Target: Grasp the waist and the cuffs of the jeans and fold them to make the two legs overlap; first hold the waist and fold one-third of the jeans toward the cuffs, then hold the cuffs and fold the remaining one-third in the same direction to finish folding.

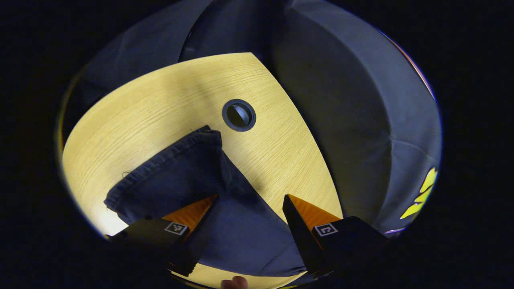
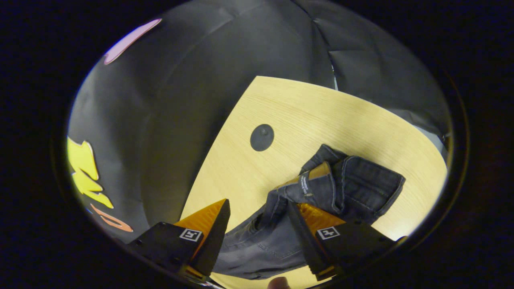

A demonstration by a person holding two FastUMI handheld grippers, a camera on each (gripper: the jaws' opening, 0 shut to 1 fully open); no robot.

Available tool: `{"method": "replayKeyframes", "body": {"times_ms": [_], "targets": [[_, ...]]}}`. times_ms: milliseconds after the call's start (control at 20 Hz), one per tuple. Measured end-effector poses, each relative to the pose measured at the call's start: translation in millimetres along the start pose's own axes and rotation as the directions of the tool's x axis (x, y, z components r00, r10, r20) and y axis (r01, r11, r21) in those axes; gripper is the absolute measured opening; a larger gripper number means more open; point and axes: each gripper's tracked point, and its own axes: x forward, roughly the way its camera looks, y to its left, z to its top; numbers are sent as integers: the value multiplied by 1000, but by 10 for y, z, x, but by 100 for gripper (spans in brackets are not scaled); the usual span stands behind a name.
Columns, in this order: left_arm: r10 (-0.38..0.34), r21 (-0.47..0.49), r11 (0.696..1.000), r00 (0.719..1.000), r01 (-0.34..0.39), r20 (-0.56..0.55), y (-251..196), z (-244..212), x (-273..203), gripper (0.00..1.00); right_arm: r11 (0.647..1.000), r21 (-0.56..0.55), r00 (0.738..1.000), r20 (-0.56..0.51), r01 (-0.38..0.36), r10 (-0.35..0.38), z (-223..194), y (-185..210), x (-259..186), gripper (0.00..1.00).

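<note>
I see the jeans [image 1: 192,180] lying flat on the wooden bench [image 1: 160,104]. My left gripper [image 1: 251,200] hovers over the cuff end, jaws wide apart, holding nothing. My right gripper [image 2: 257,206] hovers over the waist [image 2: 321,184], jaws likewise spread and empty.

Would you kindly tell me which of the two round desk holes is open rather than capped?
The open one is the ringed grommet hole beyond the jeans cuff in the left gripper view; the hole near the waist carries a flat cap.
</note>
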Motion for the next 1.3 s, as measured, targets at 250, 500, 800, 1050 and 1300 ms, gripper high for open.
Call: {"method": "replayKeyframes", "body": {"times_ms": [250, 500, 800, 1050, 1300], "targets": [[-22, 133, 991, 995, 9, 98, -597, 145, -525, 99, 997, -58, 994, 98, -41, 47, 119, 229, -416, 98], [-176, 400, 915, 938, 44, 300, -1181, -31, -1584, 99, 945, -327, 967, 234, -20, 102, -83, 285, -1279, 98], [-380, 644, 760, 744, -88, 550, -1713, -504, -2729, 99, 713, -684, 838, 474, 157, 270, -517, 447, -2628, 98], [-498, 745, 636, 631, -202, 595, -1942, -1138, -3124, 98, 645, -736, 781, 521, 207, 344, -927, 345, -3056, 98], [-528, 748, 638, 602, -185, 599, -1974, -1364, -3154, 98, 668, -705, 782, 547, 237, 299, -939, 1, -3032, 98]]}}
